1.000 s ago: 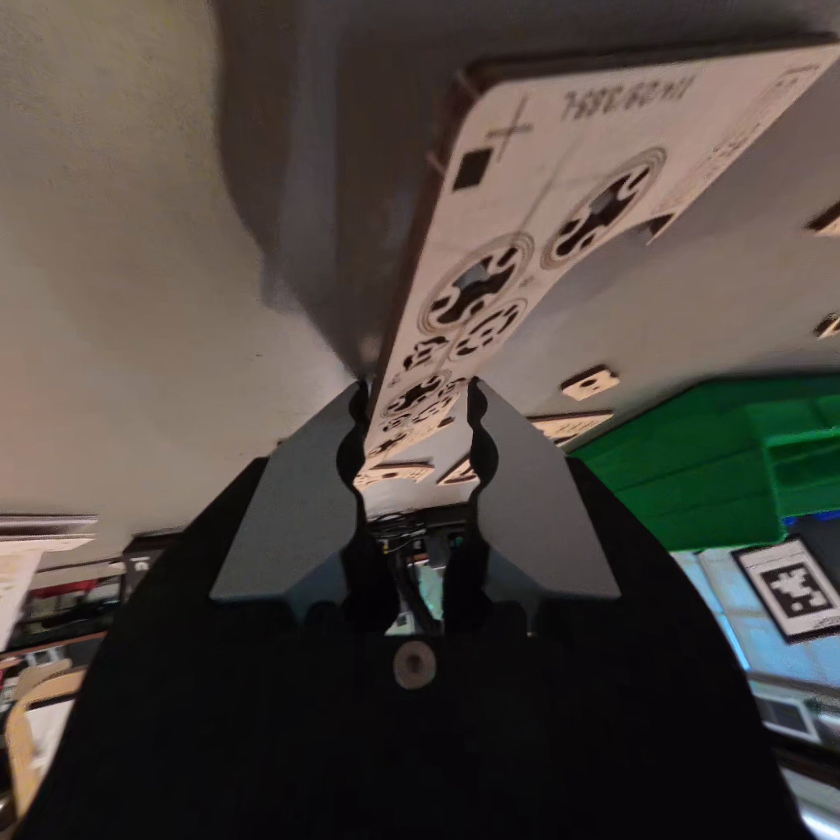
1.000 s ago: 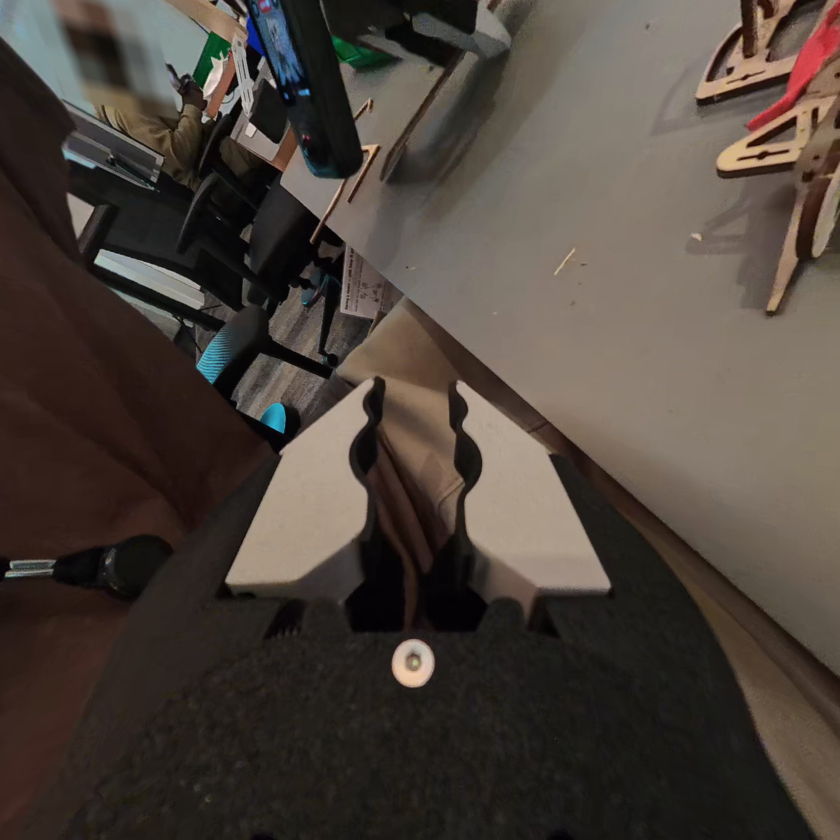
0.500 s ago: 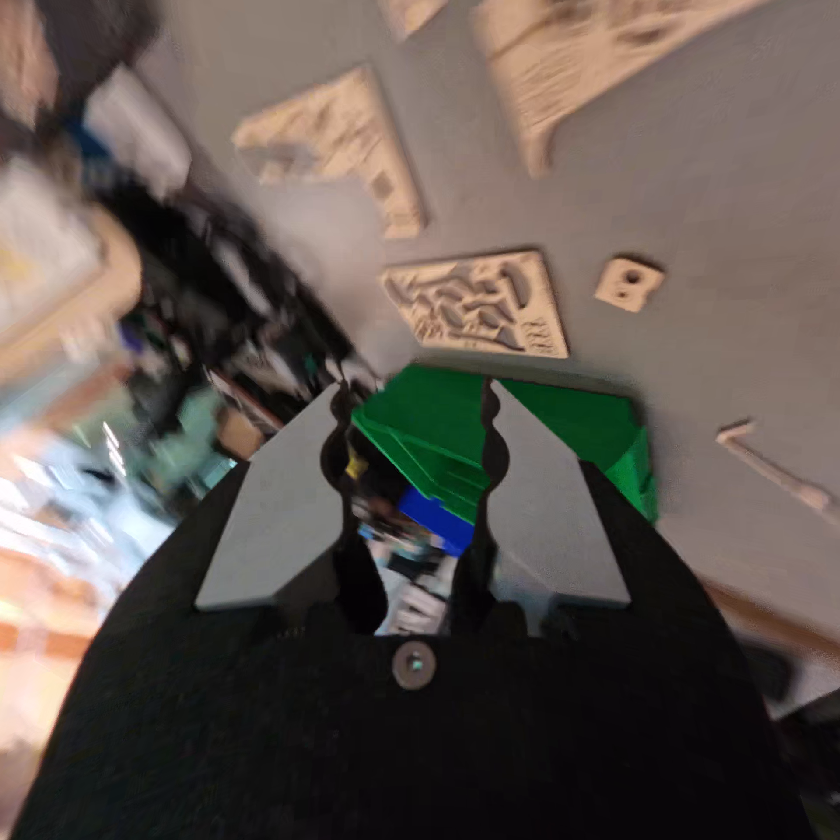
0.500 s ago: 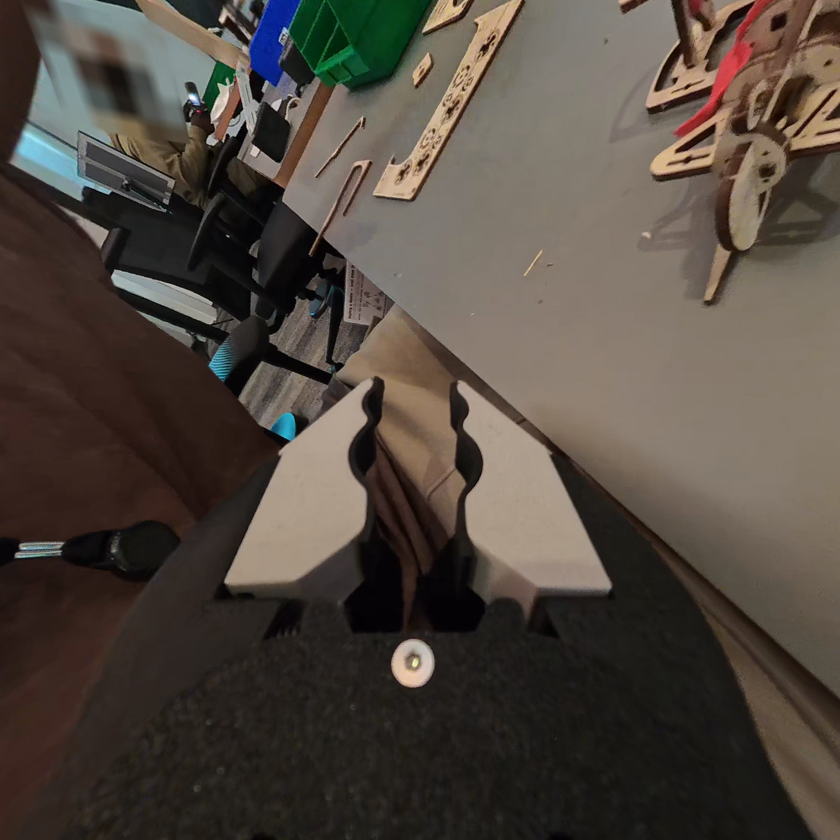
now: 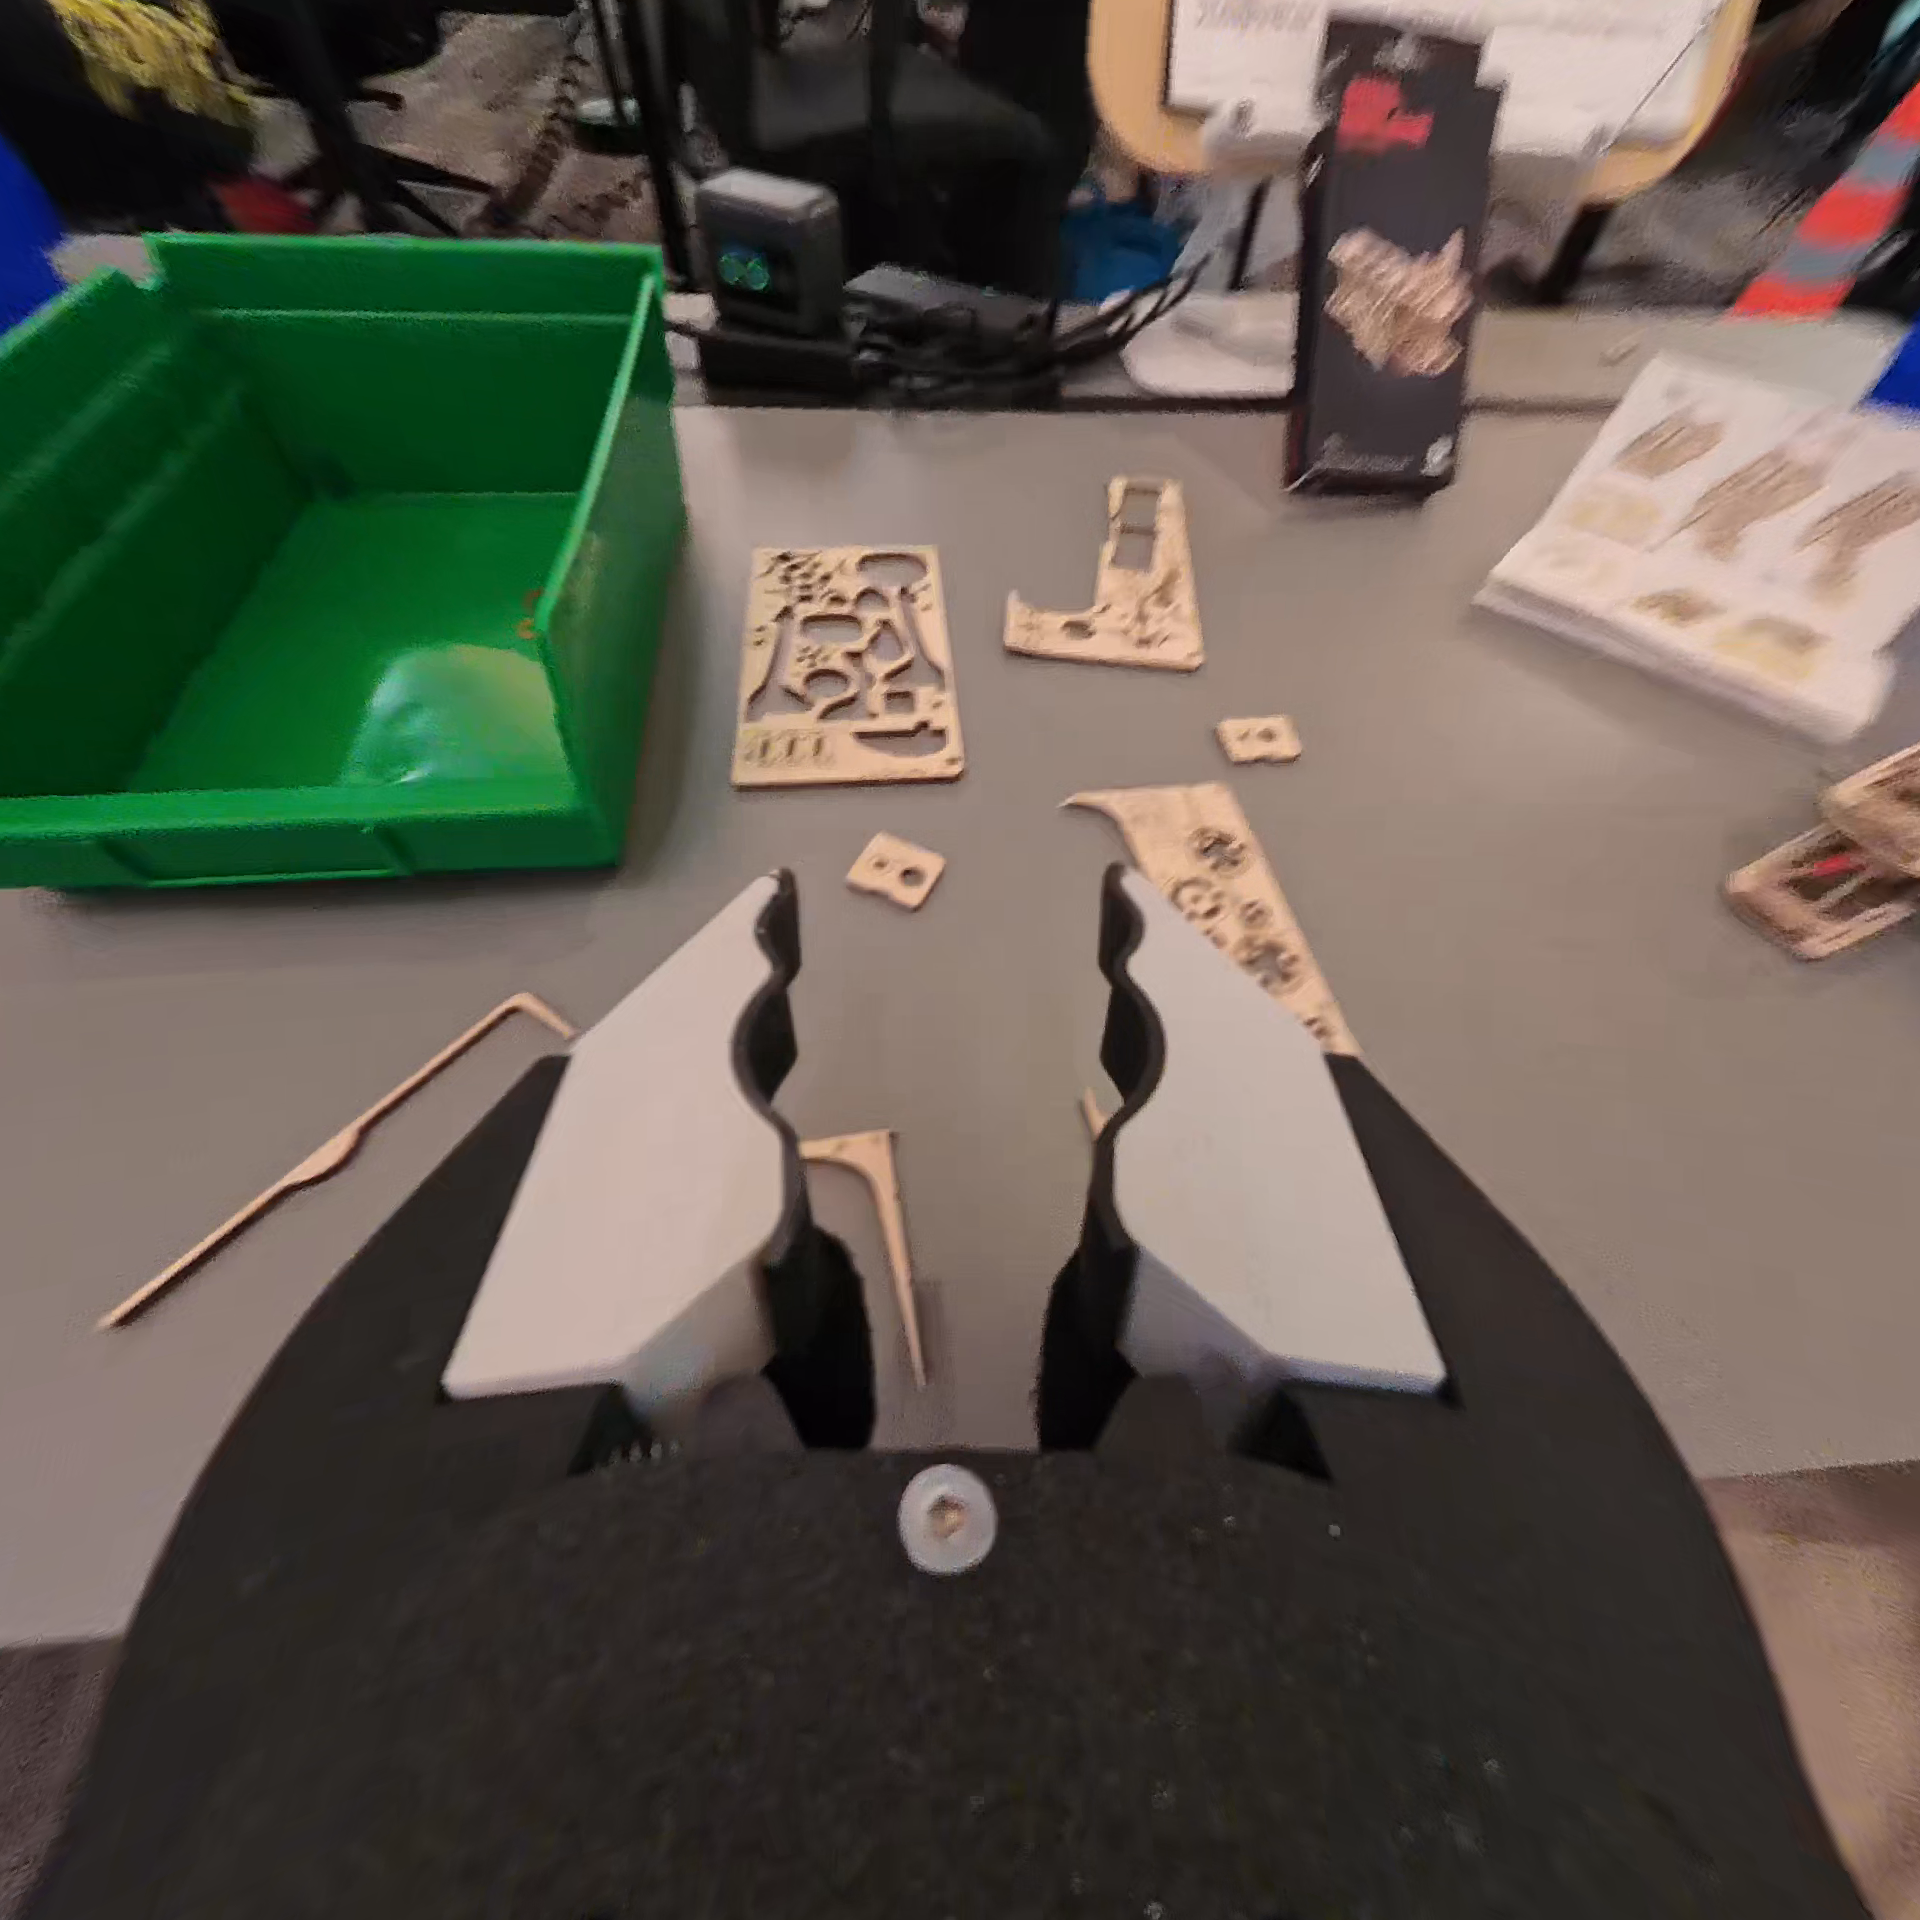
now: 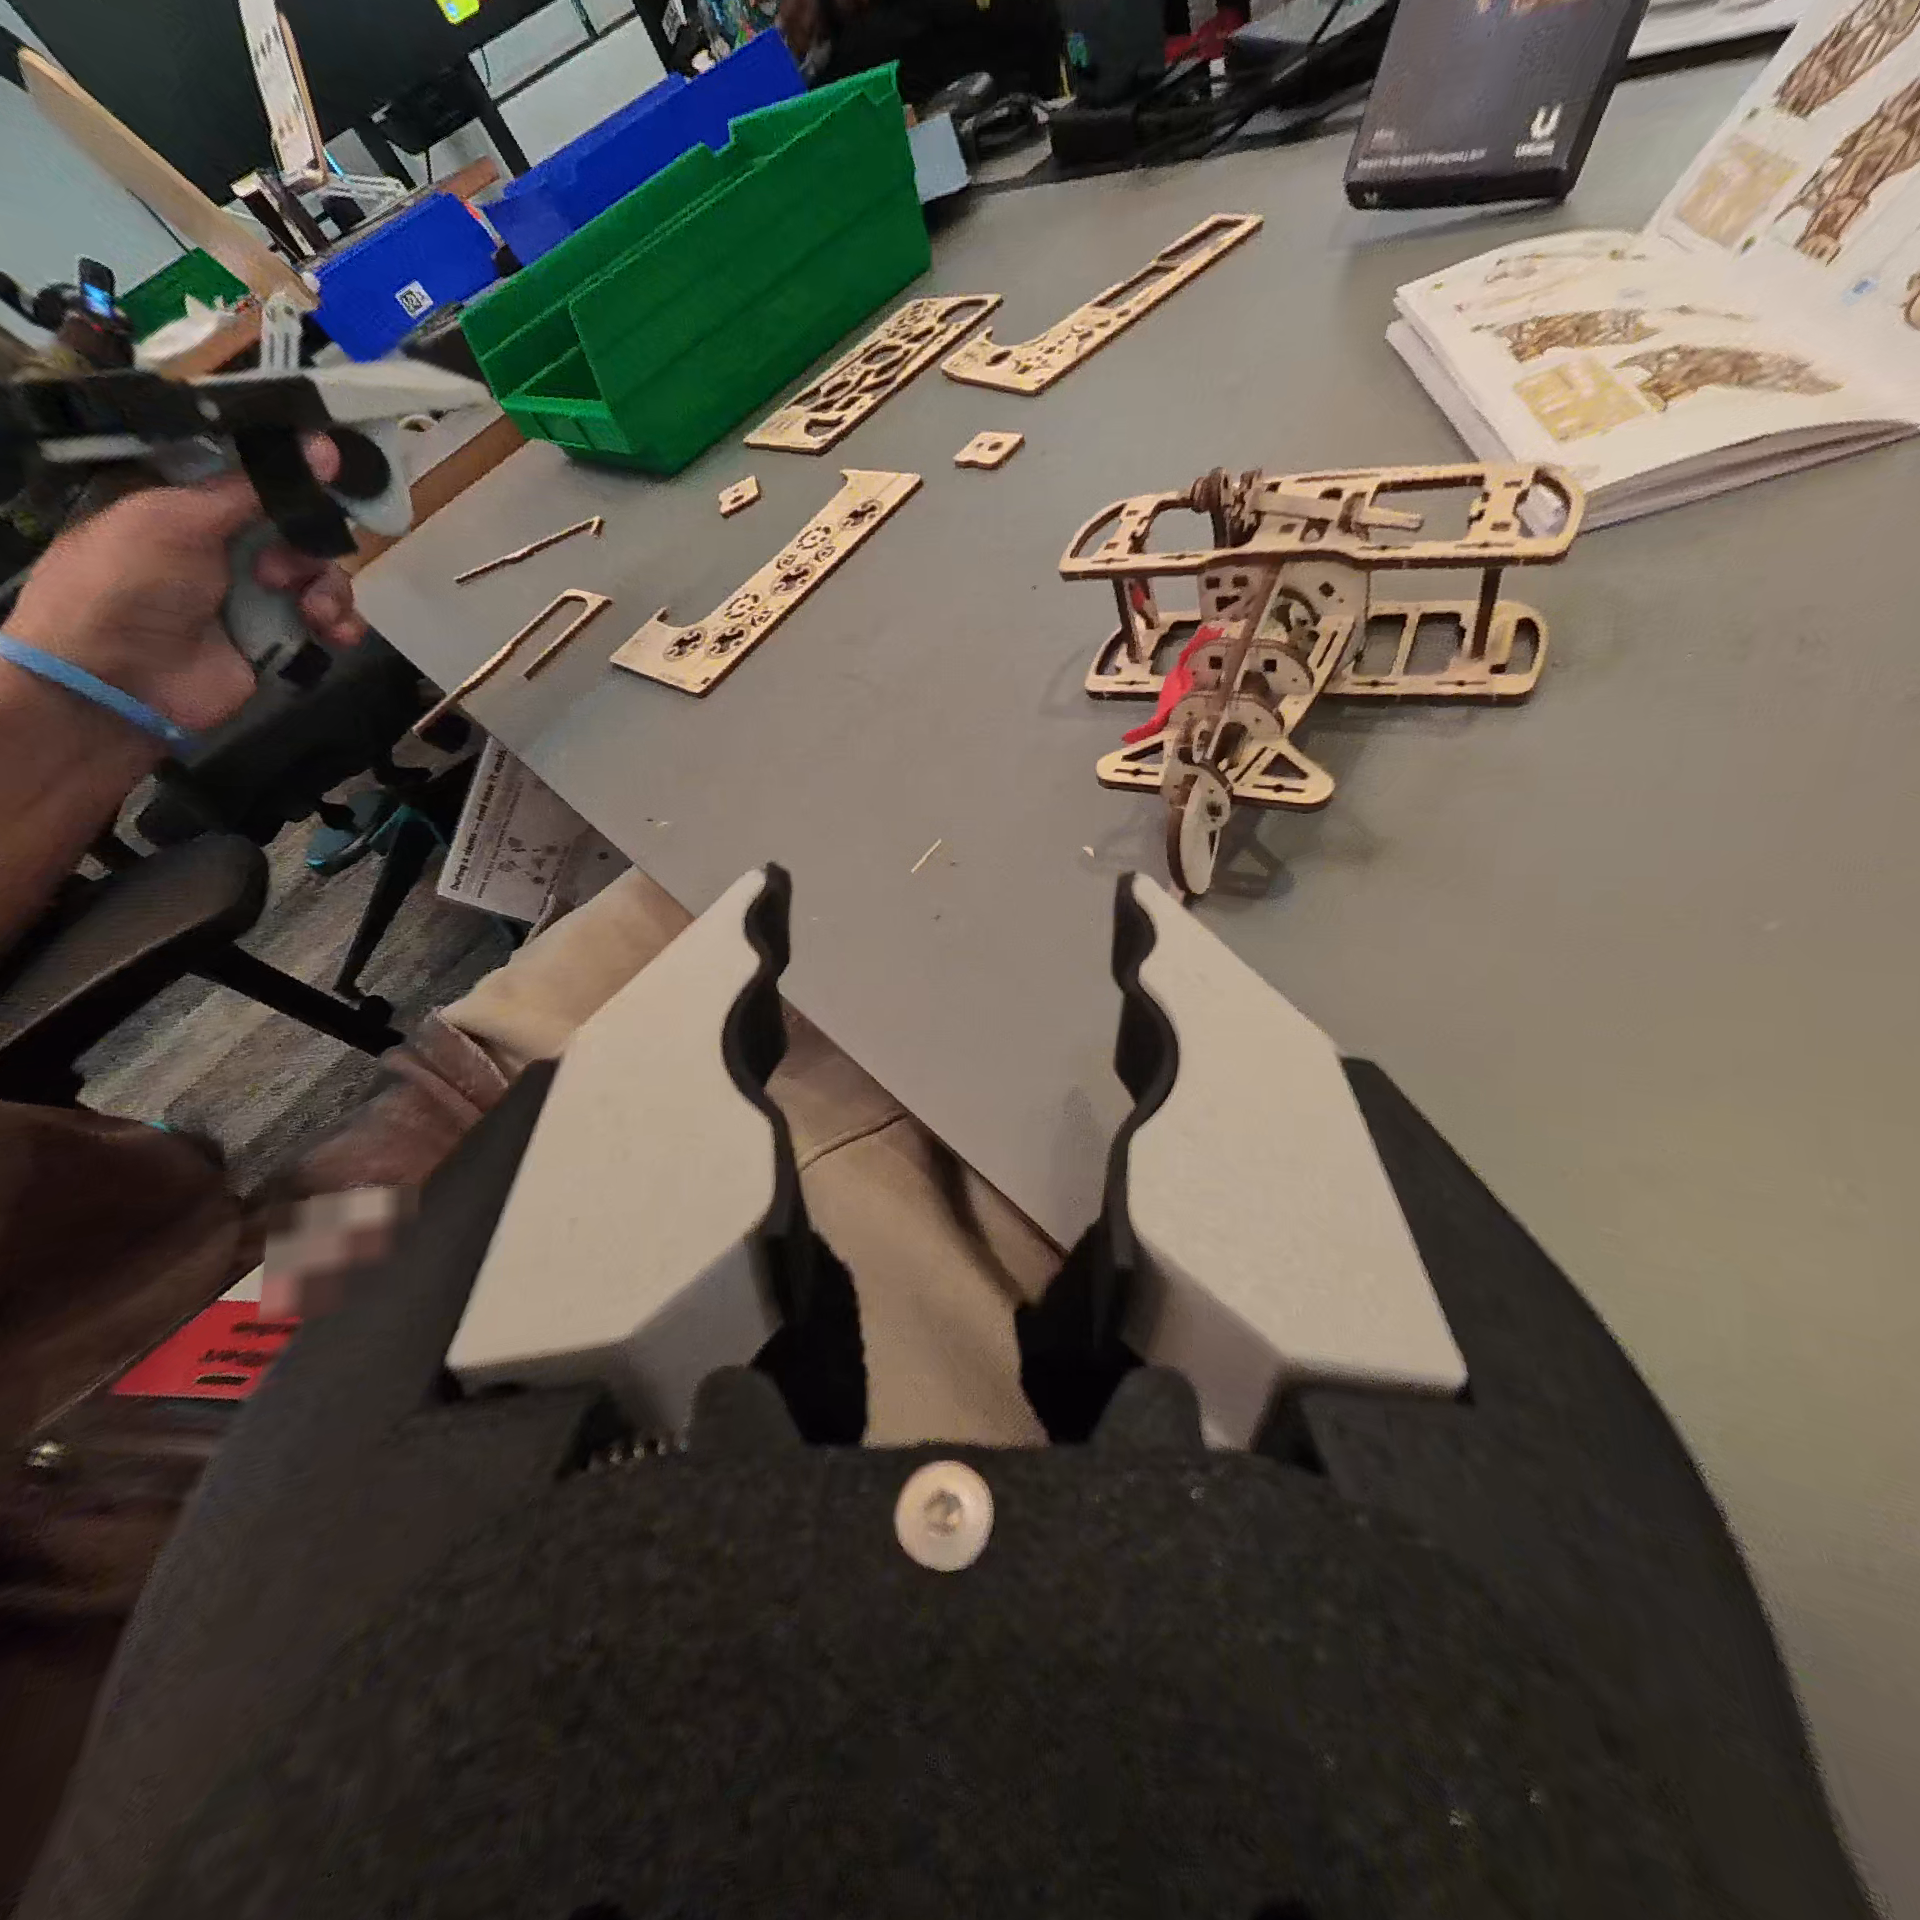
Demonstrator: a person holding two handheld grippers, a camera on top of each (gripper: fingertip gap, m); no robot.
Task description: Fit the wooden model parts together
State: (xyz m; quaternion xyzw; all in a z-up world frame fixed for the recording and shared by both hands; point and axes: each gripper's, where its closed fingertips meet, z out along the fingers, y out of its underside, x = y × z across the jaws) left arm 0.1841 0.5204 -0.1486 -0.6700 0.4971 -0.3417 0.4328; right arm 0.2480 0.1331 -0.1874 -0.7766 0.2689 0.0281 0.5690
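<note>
The half-built wooden biplane model with a red propeller (image 6: 1314, 634) sits on the grey bench (image 6: 1558, 1039), ahead and a bit right of the right claw (image 6: 951, 899), which is spread wide and empty. The left claw (image 5: 948, 899) is wide open too, nothing in it. The punched-out wooden part sheets (image 5: 844, 665) lie just ahead of it, with a green plastic bin (image 5: 312, 561) off to its left.

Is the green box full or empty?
Empty, it seems. The green box shows only its bare green floor in the left wrist view; the wooden pieces lie outside on the table.
</note>
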